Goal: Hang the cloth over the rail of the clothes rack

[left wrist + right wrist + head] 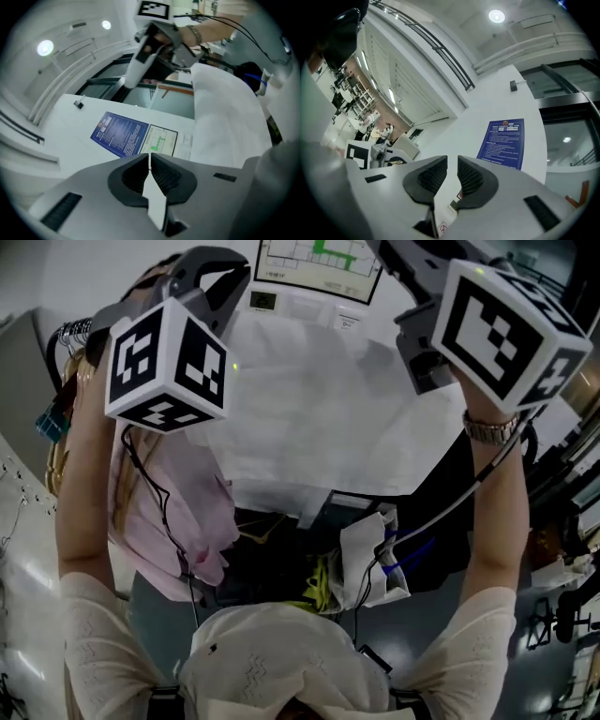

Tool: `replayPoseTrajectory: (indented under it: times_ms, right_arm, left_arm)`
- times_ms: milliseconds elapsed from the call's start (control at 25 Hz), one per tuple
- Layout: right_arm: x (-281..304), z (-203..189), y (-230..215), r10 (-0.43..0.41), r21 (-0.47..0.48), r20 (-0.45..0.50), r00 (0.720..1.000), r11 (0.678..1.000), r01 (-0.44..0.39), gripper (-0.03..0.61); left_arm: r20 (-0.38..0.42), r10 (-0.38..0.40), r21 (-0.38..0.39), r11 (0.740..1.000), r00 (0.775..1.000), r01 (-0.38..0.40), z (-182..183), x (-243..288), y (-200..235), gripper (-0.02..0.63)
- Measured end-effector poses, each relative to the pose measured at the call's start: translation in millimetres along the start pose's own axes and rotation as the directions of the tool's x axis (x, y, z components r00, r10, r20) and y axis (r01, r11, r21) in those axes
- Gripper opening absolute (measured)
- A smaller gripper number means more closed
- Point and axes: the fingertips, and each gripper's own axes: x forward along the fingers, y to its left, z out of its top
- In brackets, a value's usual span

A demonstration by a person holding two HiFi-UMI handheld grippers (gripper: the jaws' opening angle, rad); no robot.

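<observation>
Left gripper: jaws pressed together on an edge of the white cloth. Right gripper: tips slightly parted, apparently pinching a labelled corner of the white cloth deeper in. The white cloth spreads between both raised grippers, and a pink garment hangs just below its left part.

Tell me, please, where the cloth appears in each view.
Head view: cloth at centre, spread wide.
Left gripper view: right side, edge pinched in the left gripper.
Right gripper view: bottom centre, tagged edge in the right gripper.
Landmark: blue poster, in both gripper views; not in head view.
</observation>
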Motion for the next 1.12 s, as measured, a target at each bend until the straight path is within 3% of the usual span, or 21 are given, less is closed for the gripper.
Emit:
replayPoseTrajectory:
  times_ms: [160,280,360,440,560,640,680,760,880,1040,1120]
  right_arm:
    - [-55.6,-23.2,15.3,0.017,-0.04,-0.042,0.999,0.999,-0.018,0.067]
    - [-88.1,-43.9,17.4,0.032,0.068,-0.008,0.999,0.997,-0.032,0.067]
    - [-110.1,-61.1,17.4,0.041,0.174,0.015,0.999,0.984,-0.043,0.067]
    - [-139.0,-77.9,14.1,0.007,0.245,0.047,0.999,0.969,-0.018,0.067]
    - [-182.2,-110.6,2.6,-0.088,0.264,0.024,0.996,0.961,0.078,0.069]
    - [-199.5,-134.2,-2.8,-0.119,0.26,-0.028,0.993,0.958,0.122,0.069]
    - [-205.0,-145.4,-1.8,-0.116,0.267,-0.054,0.992,0.955,0.126,0.069]
    - [-213.2,-167.0,9.0,-0.09,0.308,-0.093,0.992,0.944,0.115,0.069]
    - [-221.3,-198.5,33.0,-0.091,0.414,-0.103,0.991,0.901,0.126,0.069]
    - [-230.4,-236.9,66.1,-0.17,0.498,-0.105,0.98,0.844,0.2,0.067]
    - [-241.6,-250.1,89.5,-0.193,0.487,-0.13,0.972,0.842,0.232,0.063]
  left_arm:
    - [0.038,0.08,-0.204,0.976,0.996,-0.071,22.7,-27.8,-3.5,0.025]
    - [0.088,0.139,-0.31,0.945,0.986,-0.106,34.3,-49.8,-15.5,0.025]
    - [0.084,0.189,-0.397,0.907,0.978,-0.141,31.0,-63.5,-23.6,0.025]
    - [0.015,0.203,-0.53,0.832,0.979,-0.165,13.6,-76.4,-38.8,0.025]
    - [-0.07,0.046,-0.739,0.668,0.997,-0.083,-19.3,-81.2,-80.1,0.026]
    - [-0.088,-0.015,-0.823,0.564,0.996,-0.064,-35.6,-79.1,-100.0,0.028]
    - [-0.11,-0.013,-0.838,0.538,0.994,-0.086,-42.1,-80.3,-106.3,0.028]
    - [-0.145,0.011,-0.85,0.511,0.989,-0.13,-46.4,-89.7,-120.7,0.028]
    - [-0.11,0.009,-0.886,0.452,0.994,-0.102,-33.8,-106.1,-156.1,0.026]
    - [-0.007,0.073,-0.953,0.303,0.997,-0.029,-17.6,-114.9,-198.3,0.026]
    - [0.039,0.079,-0.965,0.263,0.996,0.017,-10.1,-119.8,-222.2,0.026]
